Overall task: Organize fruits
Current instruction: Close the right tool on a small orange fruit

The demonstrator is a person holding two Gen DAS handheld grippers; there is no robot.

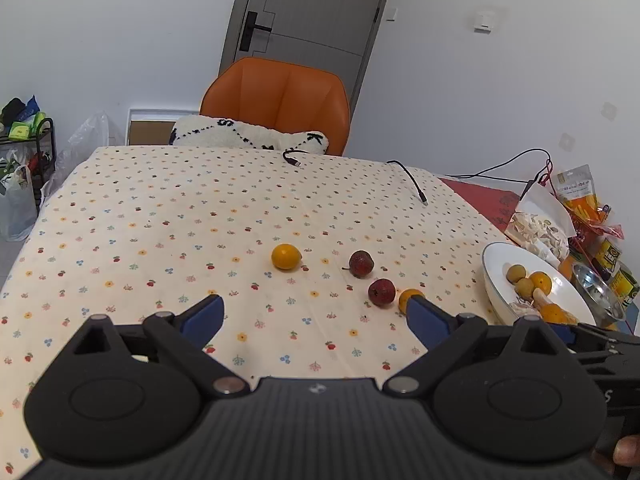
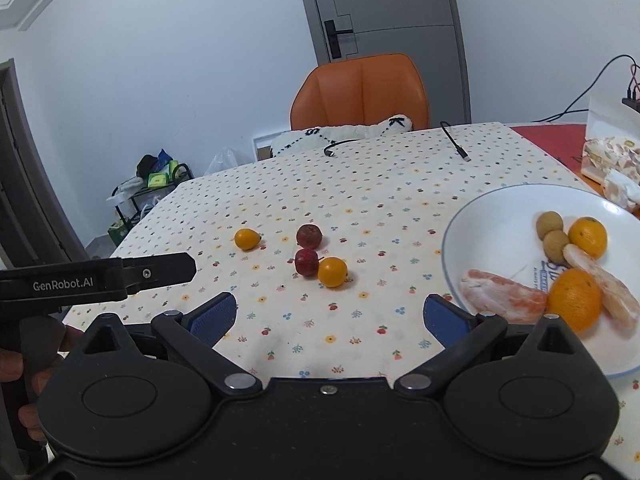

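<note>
fruit still scattered on the flowery tablecloth

white-walled room with a grey door (image 1: 308, 8) at the back and an orange chair (image 1: 276, 100) pushed up to the table. the table wears a cream floral tablecloth (image 1: 160, 220), with a red cloth (image 1: 484, 196) showing at its far right.

a white plate (image 2: 492, 220) sits on the right, holding oranges, peeled segments and two small brownish fruits. loose on the cloth left of it: an orange fruit (image 2: 247, 238) alone, then two dark red fruits (image 2: 309, 236), the nearer one touching another orange fruit (image 2: 332, 271).

left gripper (image 1: 316, 314) and right gripper (image 2: 328, 314) both hang over the cloth, jaws spread wide, holding nothing.
</note>
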